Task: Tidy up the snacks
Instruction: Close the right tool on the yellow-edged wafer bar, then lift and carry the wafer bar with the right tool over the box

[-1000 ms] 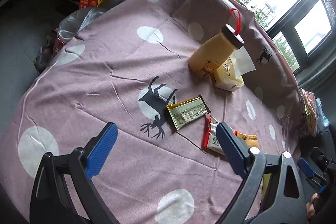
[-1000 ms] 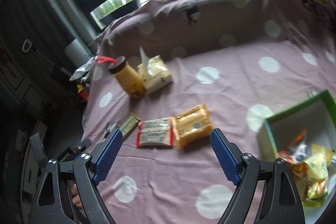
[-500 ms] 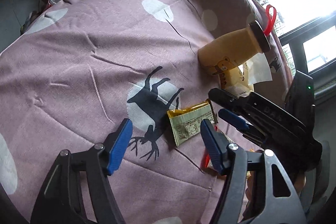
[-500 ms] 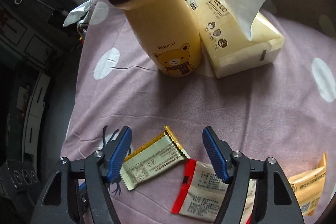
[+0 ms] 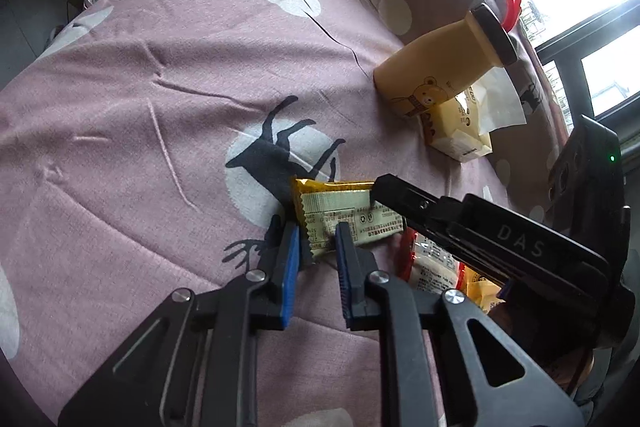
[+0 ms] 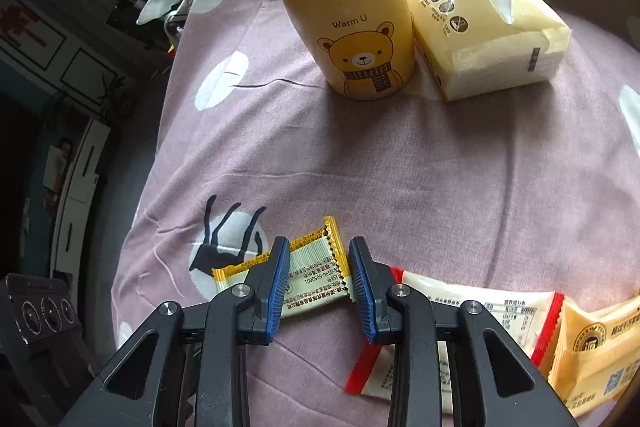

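A yellow-edged snack packet (image 5: 344, 215) lies on the pink spotted cloth (image 5: 160, 107), beside the deer print. My left gripper (image 5: 316, 247) is narrowed around its near crimped end, the pads close to it. My right gripper (image 6: 318, 267) straddles the packet's (image 6: 308, 279) other end, its jaws partly closed with small gaps; its black finger shows in the left wrist view (image 5: 432, 215). A red-edged packet (image 6: 460, 311) and an orange-yellow packet (image 6: 596, 351) lie to the right.
A yellow bear bottle (image 6: 344, 11) with a dark lid stands behind, next to a tissue pack (image 6: 488, 39). They also show in the left wrist view, the bottle (image 5: 436, 75) and the tissues (image 5: 460, 135). The table's left edge drops to the floor.
Both grippers have moved in on the yellow-edged packet from opposite ends and narrowed around it. The packet has turned slightly on the cloth.
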A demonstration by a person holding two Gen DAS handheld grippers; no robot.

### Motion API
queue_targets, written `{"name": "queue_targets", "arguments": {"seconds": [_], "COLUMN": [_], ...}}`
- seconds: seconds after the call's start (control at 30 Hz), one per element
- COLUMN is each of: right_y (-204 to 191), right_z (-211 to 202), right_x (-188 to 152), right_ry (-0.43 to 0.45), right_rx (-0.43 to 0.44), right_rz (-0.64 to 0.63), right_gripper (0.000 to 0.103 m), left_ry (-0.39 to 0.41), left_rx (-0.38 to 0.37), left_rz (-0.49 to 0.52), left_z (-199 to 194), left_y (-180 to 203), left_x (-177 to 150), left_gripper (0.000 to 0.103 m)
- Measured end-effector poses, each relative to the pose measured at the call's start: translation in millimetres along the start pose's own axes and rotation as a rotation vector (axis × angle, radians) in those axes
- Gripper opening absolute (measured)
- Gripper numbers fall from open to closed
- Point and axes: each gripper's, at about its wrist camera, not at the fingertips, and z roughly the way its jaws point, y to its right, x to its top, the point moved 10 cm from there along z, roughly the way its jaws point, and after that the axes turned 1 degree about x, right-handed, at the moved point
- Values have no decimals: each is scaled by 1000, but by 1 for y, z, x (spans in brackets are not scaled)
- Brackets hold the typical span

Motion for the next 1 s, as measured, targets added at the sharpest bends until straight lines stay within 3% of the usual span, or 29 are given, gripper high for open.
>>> {"name": "queue_targets", "arguments": {"seconds": [0.1, 0.27, 0.5, 0.7, 1.0], "right_y": [-5, -9, 11, 29, 68], "right_z": [-11, -55, -112, -168, -224], "right_x": [-6, -19, -53, -89, -136], "right_ry": [10, 126, 223, 338, 471], "right_rx": [29, 15, 12, -50, -29], "right_rz": [22, 6, 96, 131, 257], "right_gripper": [34, 34, 34, 34, 34], "left_ry": [8, 34, 49, 68, 57], "left_rx": [-17, -43, -70, -103, -161], "left_rz": [19, 97, 259, 378, 531], "left_z": [-12, -40, -69, -88, -100], "left_y": [6, 31, 76, 118, 165], "left_x": [0, -14, -60, -100, -150], "left_gripper": [17, 17, 18, 21, 21]}}
